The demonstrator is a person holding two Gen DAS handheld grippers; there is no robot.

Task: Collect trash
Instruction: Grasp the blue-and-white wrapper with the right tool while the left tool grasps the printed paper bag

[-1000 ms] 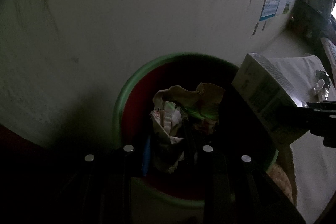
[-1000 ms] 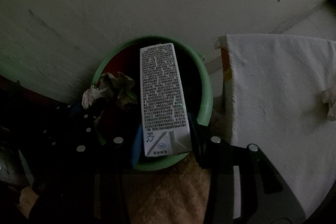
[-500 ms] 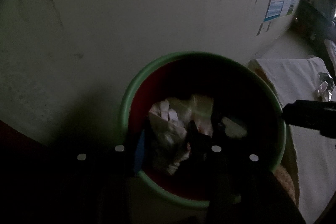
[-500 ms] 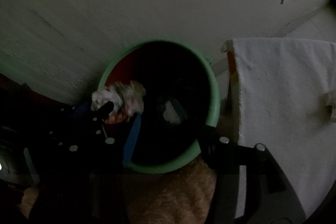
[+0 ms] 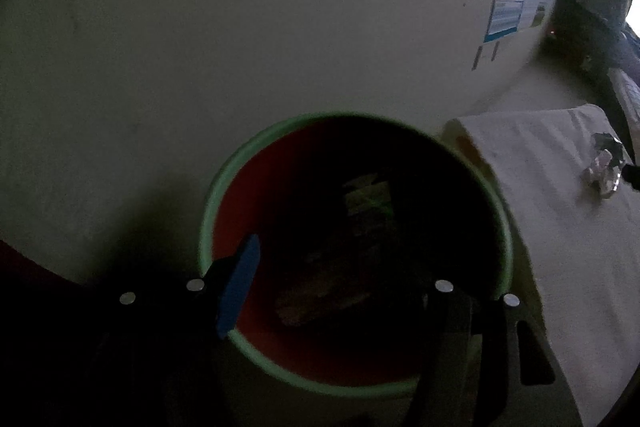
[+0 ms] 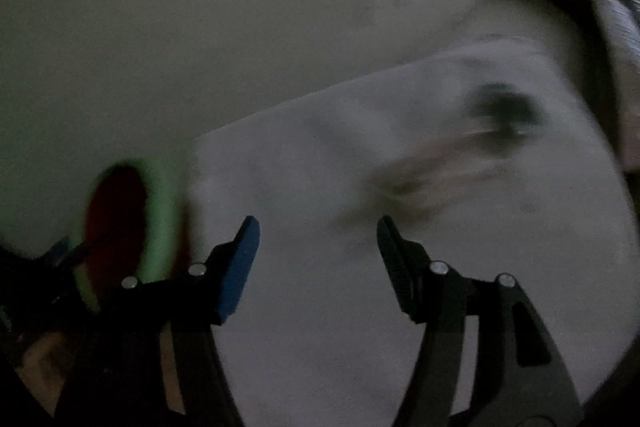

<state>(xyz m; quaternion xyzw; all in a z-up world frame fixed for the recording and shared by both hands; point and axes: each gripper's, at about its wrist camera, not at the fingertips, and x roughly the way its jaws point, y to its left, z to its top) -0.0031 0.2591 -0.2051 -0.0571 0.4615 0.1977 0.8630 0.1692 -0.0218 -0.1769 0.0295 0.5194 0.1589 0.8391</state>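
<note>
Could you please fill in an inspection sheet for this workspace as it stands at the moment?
Surface: white cloth-covered table, mostly bare.
Job's things: green-rimmed bin with red inside, beside the table; dropped trash lies dim at its bottom. One crumpled wrapper waits on the cloth.
Clutter: nothing seen apart from the wrapper.
Grippers: left tool is over the bin, jaws just opened, nothing between them. Right tool is above the cloth, jaws just opened, empty; its view is motion-blurred.
Cables: nothing seen.
Surroundings: pale wall behind the bin with a blue-edged poster; dark furniture at far right, too dim to identify.
</note>
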